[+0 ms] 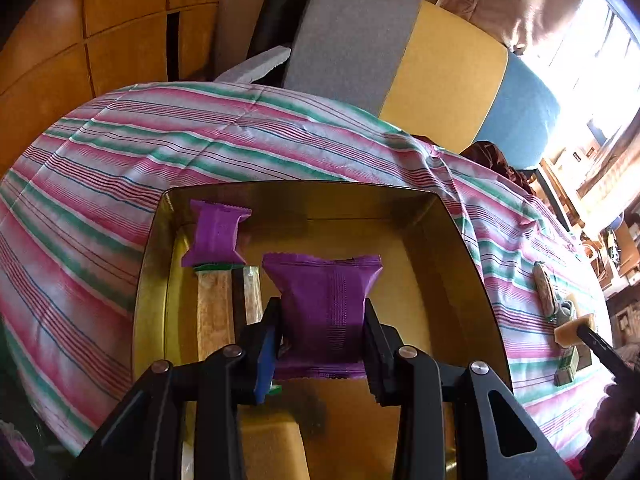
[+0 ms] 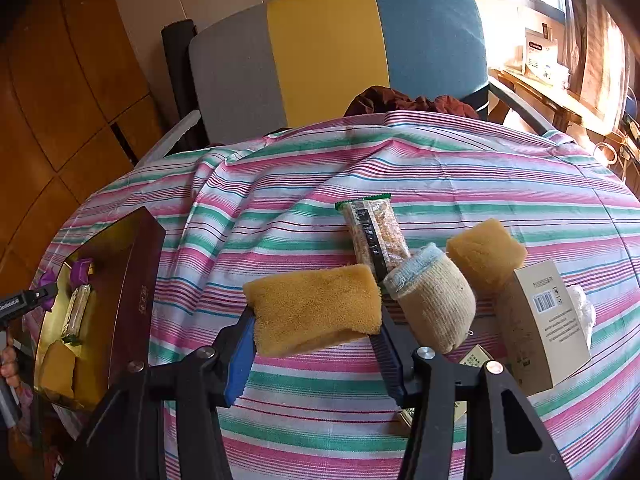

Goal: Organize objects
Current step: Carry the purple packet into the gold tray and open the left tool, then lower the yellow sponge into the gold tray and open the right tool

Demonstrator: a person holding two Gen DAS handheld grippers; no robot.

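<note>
- While the left gripper (image 1: 322, 320) holds a purple snack packet (image 1: 324, 300) pinched by its sides above the gold-lined box (image 1: 452, 248), the good way is to lower it onto the bare floor at 3 o'clock of the two cereal bars (image 1: 230, 304), and to open only when it lies flat.
- A second purple packet (image 1: 216, 236) already leans in the corner at 11 o'clock of the box, so I judge the new one should go beside it, not on top.
- Its wrapper is thin and slippery; a slow release should keep it from tipping over.
- With jaws partly closed, the right gripper (image 2: 316, 312) clamps a yellow sponge (image 2: 316, 304) and hangs over the cloth, with the box at its 9 o'clock.
- On the table at 1 to 3 o'clock of this sponge wait a cereal bar (image 2: 374, 232), a rolled sock (image 2: 434, 304), another sponge (image 2: 486, 256) and a white carton (image 2: 548, 312).
- A striped tablecloth (image 2: 400, 168) in pink, green and white covers the table, with folds that could catch a packet.
- At 12 o'clock stands a chair (image 2: 328, 52) in grey, yellow and blue; wooden panels are at the left, a bright window at the right.
</note>
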